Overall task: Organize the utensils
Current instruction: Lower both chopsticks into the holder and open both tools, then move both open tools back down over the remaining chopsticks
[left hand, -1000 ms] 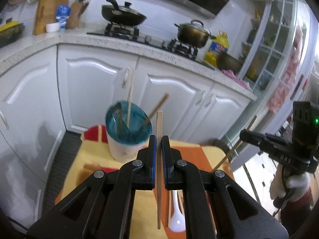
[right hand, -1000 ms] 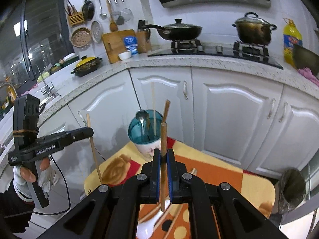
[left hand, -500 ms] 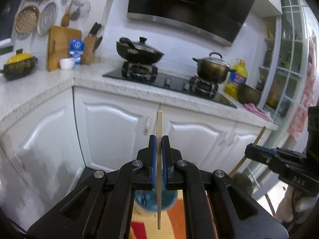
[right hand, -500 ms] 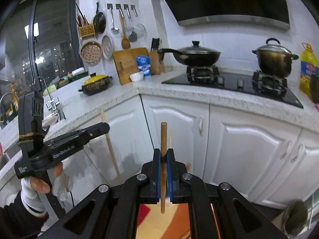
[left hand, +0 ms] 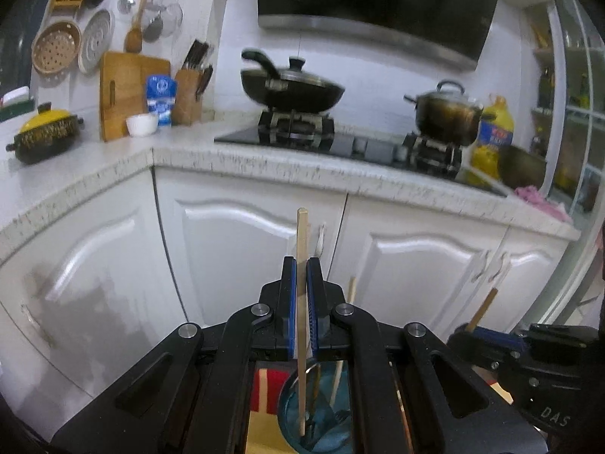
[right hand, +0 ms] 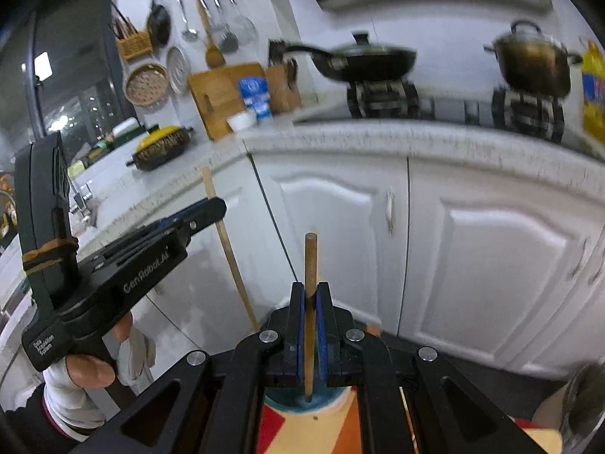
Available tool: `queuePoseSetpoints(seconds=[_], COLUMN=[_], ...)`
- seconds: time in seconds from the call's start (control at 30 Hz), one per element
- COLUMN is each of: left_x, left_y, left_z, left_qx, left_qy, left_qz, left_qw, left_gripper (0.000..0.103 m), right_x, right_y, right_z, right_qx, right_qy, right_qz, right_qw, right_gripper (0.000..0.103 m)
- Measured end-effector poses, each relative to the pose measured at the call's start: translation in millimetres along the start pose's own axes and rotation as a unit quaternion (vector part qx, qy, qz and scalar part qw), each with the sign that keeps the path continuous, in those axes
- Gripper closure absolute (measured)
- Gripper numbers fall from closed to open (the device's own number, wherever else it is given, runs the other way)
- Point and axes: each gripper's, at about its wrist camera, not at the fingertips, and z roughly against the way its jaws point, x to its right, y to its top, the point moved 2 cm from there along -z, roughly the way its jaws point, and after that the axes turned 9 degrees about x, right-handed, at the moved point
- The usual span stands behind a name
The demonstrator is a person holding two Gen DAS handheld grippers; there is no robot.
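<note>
Both wrist views toward stove [left hand: 295, 128]

The left gripper [left hand: 301, 295] is clamping a pale chopstick [left hand: 301, 249], which is standing upright between the blue pads [left hand: 291, 302]. Its lower tip is hanging over the teal-rimmed utensil cup [left hand: 321, 439] near the bottom edge, where other sticks are already leaning. At the near right, the right gripper [left hand: 469, 335] is pinching a darker chopstick [left hand: 482, 308] tilted to the right. Far behind, white cabinet doors [left hand: 234, 249] are standing under a speckled counter [left hand: 264, 160] carrying a black wok [left hand: 293, 90] and a steel pot [left hand: 448, 113].
</note>
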Motion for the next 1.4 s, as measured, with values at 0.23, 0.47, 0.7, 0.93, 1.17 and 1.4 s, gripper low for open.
queuePoseSetpoints(seconds=[0.23,0.47,0.7,0.93,1.17,1.4], left_x=[-0.5,-4.2,-11.3,-10.6,-5.2,14.8], left_y=[-33.2,-46.3,-47.2,-56.7,-74.6,-101.8], left_z=[-13.4,-13.5,1.4,28.2,52.6,68.1], left_qx=[-0.038,-0.068,-0.084,-0.088,-0.098,-0.122], left_qy=[0.002,0.002,-0.004,-0.006,0.000,-0.009], left_qz=[0.004,0.018,0.037,0.041,0.035,0.020], left_qw=[0.9993,0.9975,0.9958,0.9952,0.9945,0.9923], left_gripper=[0.099,0.099,0.073,0.060,0.057,0.057], right_x=[26.3,36.9,37.9,33.4,27.4,21.4], right_y=[-29.1,-34.5,-45.3,-62.7,-76.1,-89.1], right_z=[-11.0,-9.7,9.6,23.1,36.4,55.3], right_qx=[-0.029,-0.046,-0.050,-0.064,-0.071,-0.071], right_qy=[-0.019,-0.019,-0.019,-0.026,-0.028,-0.040], right_qz=[-0.031,-0.051,-0.052,-0.044,-0.045,-0.032], right_qw=[0.999,0.997,0.997,0.997,0.996,0.996], right_gripper=[0.098,0.082,0.076,0.070,0.067,0.064])
